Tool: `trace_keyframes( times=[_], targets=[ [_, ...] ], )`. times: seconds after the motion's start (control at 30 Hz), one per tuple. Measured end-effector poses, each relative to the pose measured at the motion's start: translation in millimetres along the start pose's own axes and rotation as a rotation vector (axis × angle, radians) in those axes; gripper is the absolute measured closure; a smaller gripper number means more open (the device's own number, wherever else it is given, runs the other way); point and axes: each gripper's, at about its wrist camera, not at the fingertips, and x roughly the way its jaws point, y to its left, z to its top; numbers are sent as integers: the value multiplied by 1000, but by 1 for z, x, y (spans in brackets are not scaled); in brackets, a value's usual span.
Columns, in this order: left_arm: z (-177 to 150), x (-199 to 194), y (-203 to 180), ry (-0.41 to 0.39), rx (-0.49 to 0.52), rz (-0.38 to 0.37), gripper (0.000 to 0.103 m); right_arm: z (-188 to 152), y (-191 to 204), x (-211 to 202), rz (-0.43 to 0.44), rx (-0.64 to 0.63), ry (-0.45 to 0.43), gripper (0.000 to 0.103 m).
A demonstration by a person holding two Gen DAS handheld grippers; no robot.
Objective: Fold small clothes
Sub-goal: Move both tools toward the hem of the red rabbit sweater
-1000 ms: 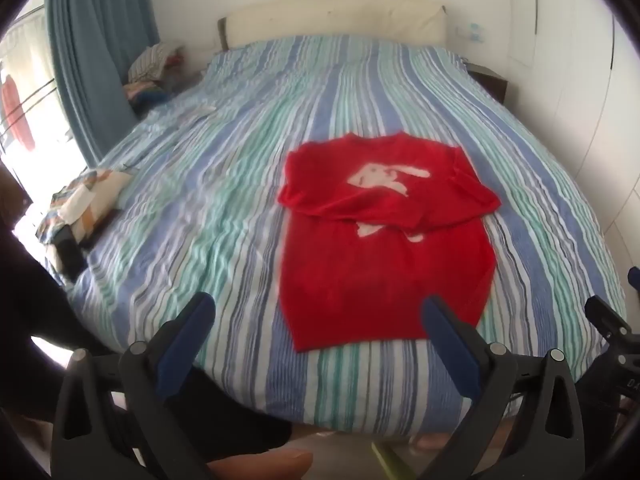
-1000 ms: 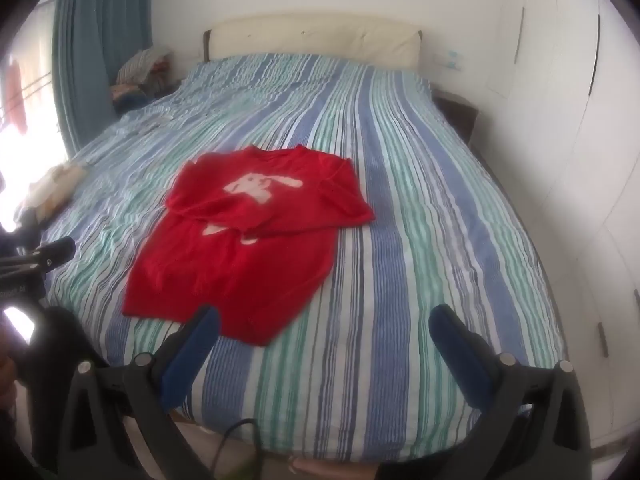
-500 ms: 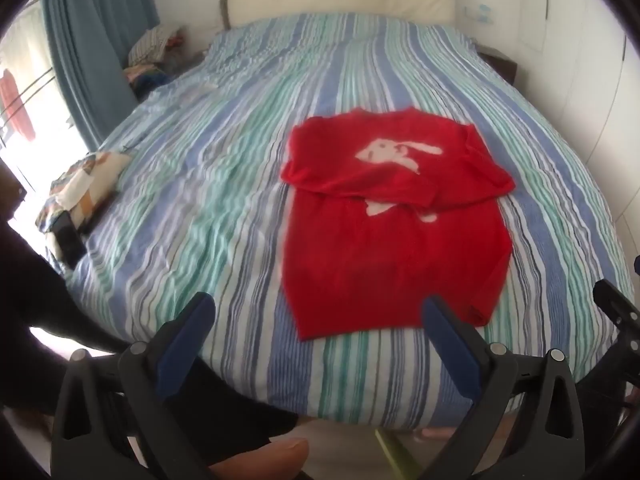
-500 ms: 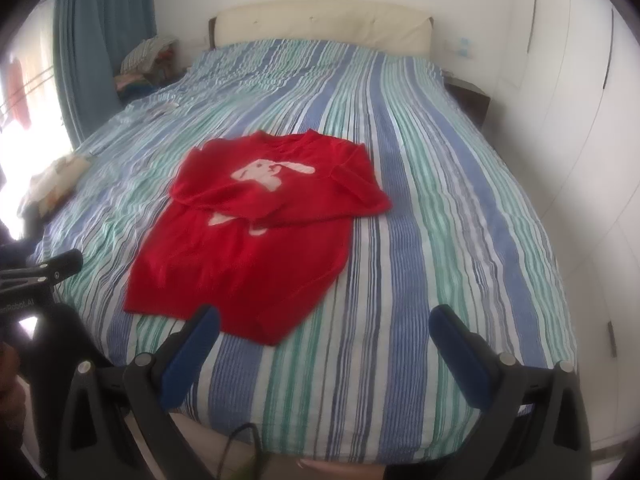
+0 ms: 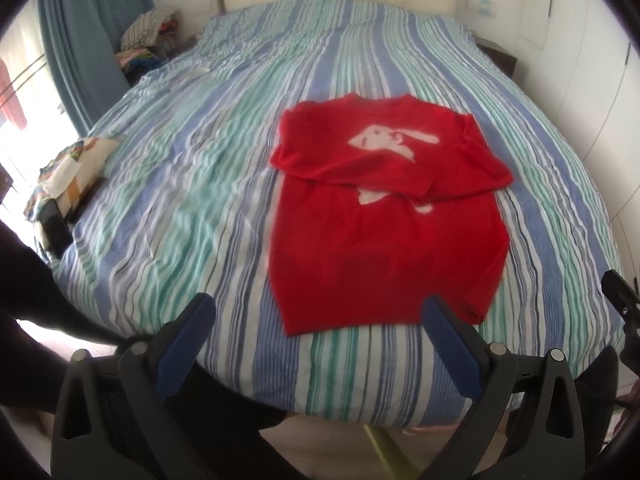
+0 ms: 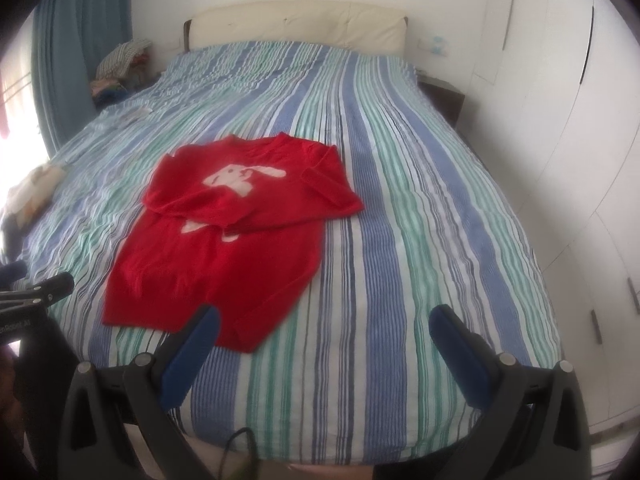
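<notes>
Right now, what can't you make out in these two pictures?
- Red sweater: near hem smeared by motion blur, left view.
- White rabbit print: lower part covered by folded sleeves, both views.
- Clothes pile by the curtain: too small to identify.
- Floor beneath the bed: cut off by the edge.

The red sweater (image 5: 384, 248) looks like soft, matt knit cloth. The bed (image 5: 192, 208) wears striped woven cloth, slightly rumpled. Both grippers' fingers (image 6: 460, 348) carry matt blue pads on smooth black plastic frames. The far headboard (image 6: 296, 26) looks like smooth padded leatherette.
</notes>
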Motion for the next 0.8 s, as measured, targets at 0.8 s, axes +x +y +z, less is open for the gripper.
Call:
trace_keyframes(
  times=[0.8],
  targets=[
    [0, -3, -5, -24, 19, 51, 0, 1, 15, -5, -42, -51, -37, 0]
  ],
)
